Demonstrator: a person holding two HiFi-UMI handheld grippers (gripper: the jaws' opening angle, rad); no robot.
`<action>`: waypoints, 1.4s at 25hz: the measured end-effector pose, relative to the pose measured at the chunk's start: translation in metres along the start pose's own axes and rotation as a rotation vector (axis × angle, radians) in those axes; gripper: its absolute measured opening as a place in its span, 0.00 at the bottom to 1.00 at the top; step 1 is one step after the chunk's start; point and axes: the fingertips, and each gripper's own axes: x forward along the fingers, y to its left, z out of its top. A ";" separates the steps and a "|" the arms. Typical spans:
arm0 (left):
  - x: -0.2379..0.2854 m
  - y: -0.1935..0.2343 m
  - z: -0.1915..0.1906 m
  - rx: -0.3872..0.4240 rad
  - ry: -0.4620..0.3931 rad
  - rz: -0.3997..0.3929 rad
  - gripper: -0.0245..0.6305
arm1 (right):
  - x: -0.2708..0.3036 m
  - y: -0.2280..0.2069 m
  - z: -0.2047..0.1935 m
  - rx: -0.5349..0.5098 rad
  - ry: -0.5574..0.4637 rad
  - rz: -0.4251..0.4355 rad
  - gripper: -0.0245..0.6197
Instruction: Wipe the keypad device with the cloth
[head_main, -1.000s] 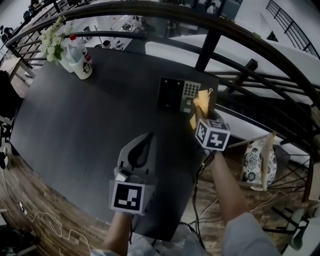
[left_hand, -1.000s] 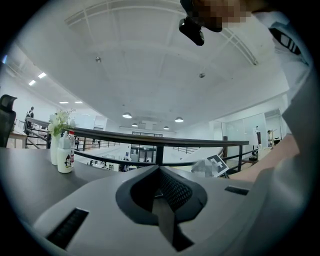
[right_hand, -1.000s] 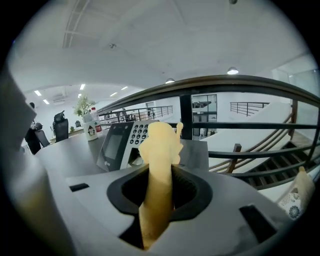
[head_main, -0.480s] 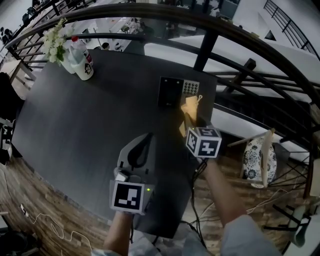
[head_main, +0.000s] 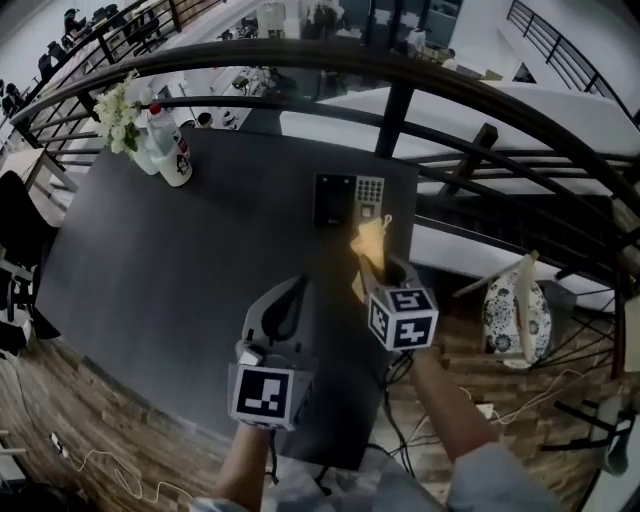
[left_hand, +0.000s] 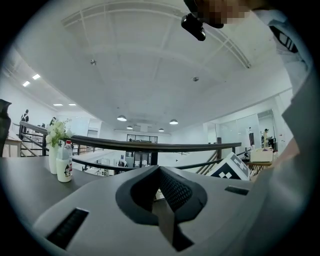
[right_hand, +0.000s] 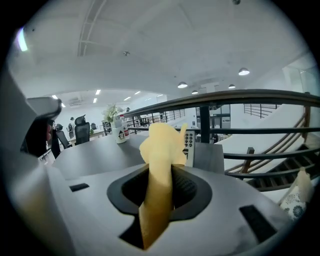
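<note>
The keypad device (head_main: 347, 199) lies flat near the dark table's far right edge, a black panel with a grey button pad; the right gripper view shows the keypad device (right_hand: 190, 146) just behind the cloth. My right gripper (head_main: 374, 262) is shut on the yellow cloth (head_main: 368, 243), a short way nearer than the device and off it. The cloth (right_hand: 159, 175) stands up between the jaws. My left gripper (head_main: 283, 308) rests over the table's near part, shut with nothing in it; in its own view the left gripper (left_hand: 161, 186) points at the railing.
A white bottle (head_main: 173, 148) and a vase of white flowers (head_main: 122, 118) stand at the table's far left corner. A curved black railing (head_main: 400, 80) runs behind the table (head_main: 180, 250). A patterned bag (head_main: 511, 318) and cables lie on the floor at right.
My right gripper has drawn the cloth back from over the keypad towards me and slightly left, so the device's buttons are uncovered. The left gripper has stayed put.
</note>
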 end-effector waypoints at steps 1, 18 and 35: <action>-0.003 -0.001 0.003 0.000 -0.002 -0.005 0.05 | -0.008 0.005 0.002 -0.002 -0.009 0.005 0.20; -0.062 -0.028 0.063 0.062 -0.081 -0.112 0.05 | -0.142 0.064 0.036 -0.090 -0.158 -0.025 0.20; -0.114 -0.049 0.102 0.126 -0.163 -0.169 0.05 | -0.227 0.087 0.063 -0.017 -0.309 -0.102 0.20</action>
